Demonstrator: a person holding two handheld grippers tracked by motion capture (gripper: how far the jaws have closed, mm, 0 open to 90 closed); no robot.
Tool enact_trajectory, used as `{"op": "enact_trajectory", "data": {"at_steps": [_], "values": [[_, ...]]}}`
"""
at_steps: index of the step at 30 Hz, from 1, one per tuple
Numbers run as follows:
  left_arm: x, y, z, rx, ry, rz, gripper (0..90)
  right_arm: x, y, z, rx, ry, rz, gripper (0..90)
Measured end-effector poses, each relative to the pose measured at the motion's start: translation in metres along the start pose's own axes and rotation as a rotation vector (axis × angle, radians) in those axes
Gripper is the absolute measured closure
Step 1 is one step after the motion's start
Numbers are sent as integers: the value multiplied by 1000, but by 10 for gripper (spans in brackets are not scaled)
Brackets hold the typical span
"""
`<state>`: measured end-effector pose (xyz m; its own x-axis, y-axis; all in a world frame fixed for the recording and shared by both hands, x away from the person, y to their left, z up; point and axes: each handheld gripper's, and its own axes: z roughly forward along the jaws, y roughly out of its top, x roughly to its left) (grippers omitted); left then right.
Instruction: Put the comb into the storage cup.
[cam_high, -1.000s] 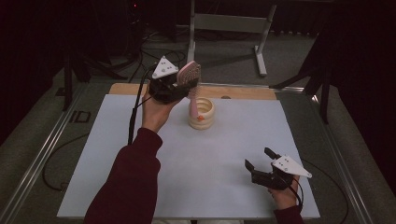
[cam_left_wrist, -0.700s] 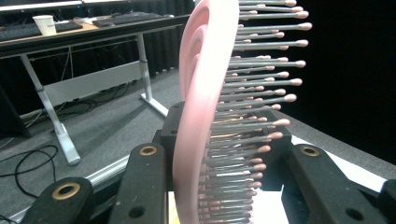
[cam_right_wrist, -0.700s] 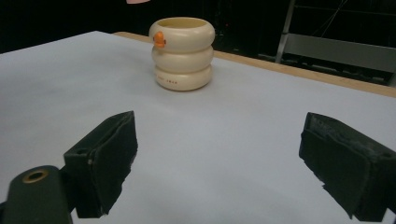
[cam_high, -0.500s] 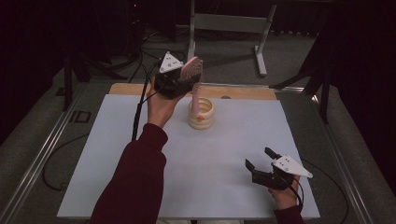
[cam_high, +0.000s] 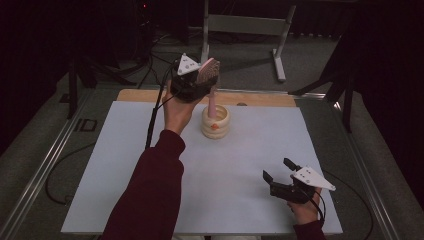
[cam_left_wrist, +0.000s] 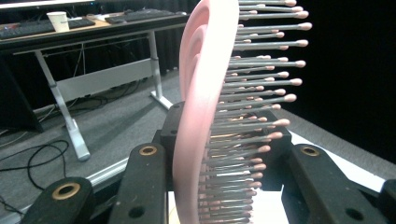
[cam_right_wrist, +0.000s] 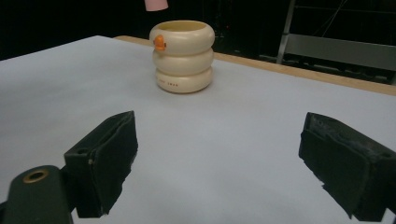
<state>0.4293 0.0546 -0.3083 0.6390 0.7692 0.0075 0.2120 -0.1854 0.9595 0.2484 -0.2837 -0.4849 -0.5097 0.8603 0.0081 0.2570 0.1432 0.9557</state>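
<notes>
Left hand-held gripper (cam_high: 200, 82) clamped on pink plastic bristle hairbrush (cam_high: 208, 75), handle over cream ribbed ceramic cup (cam_high: 215, 121) at desk's 12 o'clock. Right hand-held gripper (cam_high: 281, 172) apart, idle. Risk: off-centre handle catches rim, tipping cup.

Dim room; the white counter (cam_high: 125, 165) was the brightest surface and the surroundings fell to near black. Soft overhead light cast faint shadows beneath the right tool (cam_high: 280, 176). The hairbrush (cam_left_wrist: 205, 116) close before the left tool's camera was blurred; all views were grainy.
</notes>
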Motion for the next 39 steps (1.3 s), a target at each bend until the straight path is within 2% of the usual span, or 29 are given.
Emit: {"op": "enact_trajectory", "data": {"at_steps": [9, 16, 31, 39], "values": [[-6, -3, 10, -13, 25, 5, 637, 1, 0, 0, -1, 4, 6, 116], [-7, -8, 19, -13, 35, -16, 637, 4, 1, 1, -1, 10, -3, 116], [-13, -17, 34, -6, 48, -53, 637, 2, 2, -1, -14, 18, 27, 116], [-16, -23, 40, 6, 51, -57, 637, 0, 2, 0, -17, 41, 54, 116]]}}
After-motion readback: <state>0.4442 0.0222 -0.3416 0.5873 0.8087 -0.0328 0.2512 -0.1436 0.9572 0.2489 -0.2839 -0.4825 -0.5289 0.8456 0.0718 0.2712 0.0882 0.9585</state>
